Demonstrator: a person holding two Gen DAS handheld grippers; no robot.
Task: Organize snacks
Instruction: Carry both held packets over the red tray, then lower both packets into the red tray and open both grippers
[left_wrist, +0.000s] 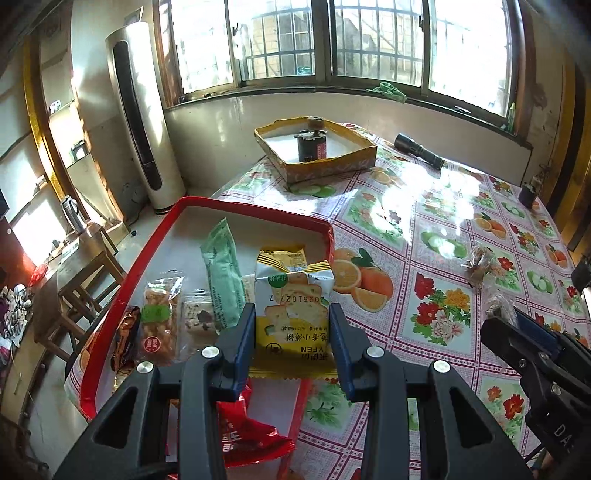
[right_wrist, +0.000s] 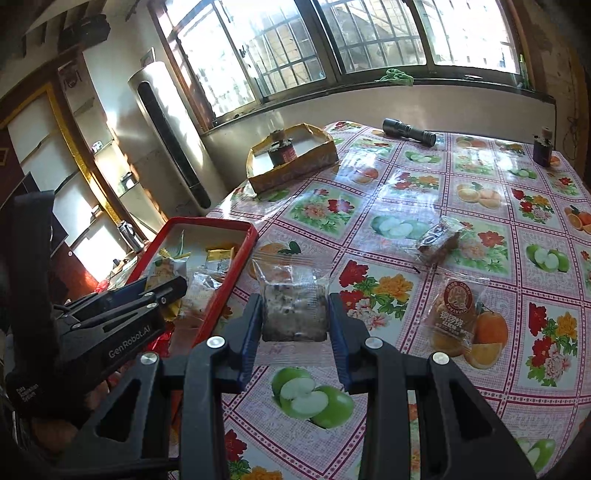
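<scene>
Left wrist view. Left gripper (left_wrist: 291, 332) clamped on a yellow-and-white cake packet (left_wrist: 293, 295), fingers pressing both its sides. Packet sits over the near right part of the red tray (left_wrist: 255, 210), its lower edge reaching past the tray's near rim. In the tray, left of it: a pale green bar wrapper (left_wrist: 223, 273), a clear nougat packet (left_wrist: 197, 319), a clear packet of golden fried snack (left_wrist: 160, 317), a dark orange wrapper (left_wrist: 123, 338) against the left wall. A red packet (left_wrist: 240, 439) lies under the gripper at the tray's near end. Tabletop (left_wrist: 424, 221) covered in fruit-and-flower oilcloth. Far side: yellow cardboard box (left_wrist: 332, 166) with a dark can (left_wrist: 311, 146) inside; black flashlight (left_wrist: 419, 151) to its right. Right gripper (left_wrist: 517, 325) enters at the right edge; its jaws cannot be judged here.

Right wrist view. Right gripper (right_wrist: 295, 321) closed around a clear-wrapped dark speckled snack (right_wrist: 293, 310), just right of the red tray's (right_wrist: 221, 291) long wall, over the tabletop (right_wrist: 369, 406). Two snacks remain loose on the cloth: a brown clear-wrapped piece (right_wrist: 439, 238) farther out, an orange-labelled packet (right_wrist: 456, 317) nearer, to the right. Left gripper (right_wrist: 166, 291) reaches over the tray. Small dark bottle (right_wrist: 543, 149) near the far right corner.
</scene>
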